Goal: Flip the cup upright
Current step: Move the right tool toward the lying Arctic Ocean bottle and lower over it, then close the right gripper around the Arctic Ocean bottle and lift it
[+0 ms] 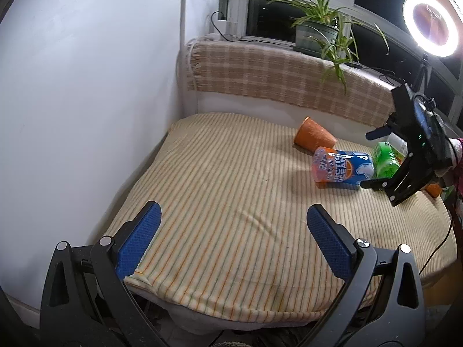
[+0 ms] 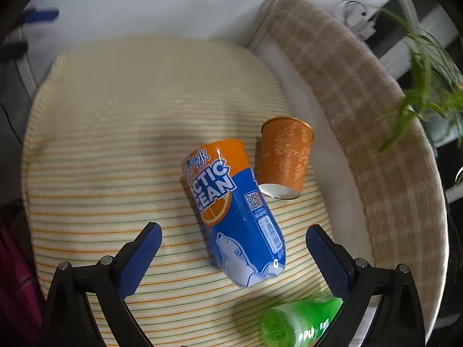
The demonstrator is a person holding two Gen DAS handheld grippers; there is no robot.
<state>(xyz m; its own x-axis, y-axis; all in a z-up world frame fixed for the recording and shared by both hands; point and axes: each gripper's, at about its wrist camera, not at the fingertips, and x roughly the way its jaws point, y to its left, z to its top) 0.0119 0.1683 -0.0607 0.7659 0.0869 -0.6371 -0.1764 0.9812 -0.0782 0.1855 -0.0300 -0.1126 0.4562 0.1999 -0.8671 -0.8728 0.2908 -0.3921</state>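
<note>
- My right tool (image 2: 233, 241) hangs open above the striped bench (image 2: 115, 150), its fingers wide apart with nothing between them but the lower end of the bottle (image 2: 237, 217).
- My left tool (image 1: 233, 225) is open too, low over the near edge of the bench and well apart from everything; I judge it has no part in this step.
- Nearest my right tool lies a green bottle (image 2: 298, 324), blurred, just below the right finger.
- The blue and orange bottle lies on its side, slanting away from me, and it is not my target.
- The cup (image 2: 285, 157) is just beyond it: orange with a pale pattern, lying on its side near the far right edge of the bench, base toward me, mouth away.
- Cup and bottle sit very close; I cannot tell whether they touch.
- To do this well, I judge I should move the right tool forward and right, past the bottle, and close across the cup's middle without nudging the bottle.
- Paper walls crush easily, so a light squeeze, then rotate mouth upward.
- Behind is a checked cushion (image 2: 361, 115) and a plant (image 2: 428, 92).
</note>
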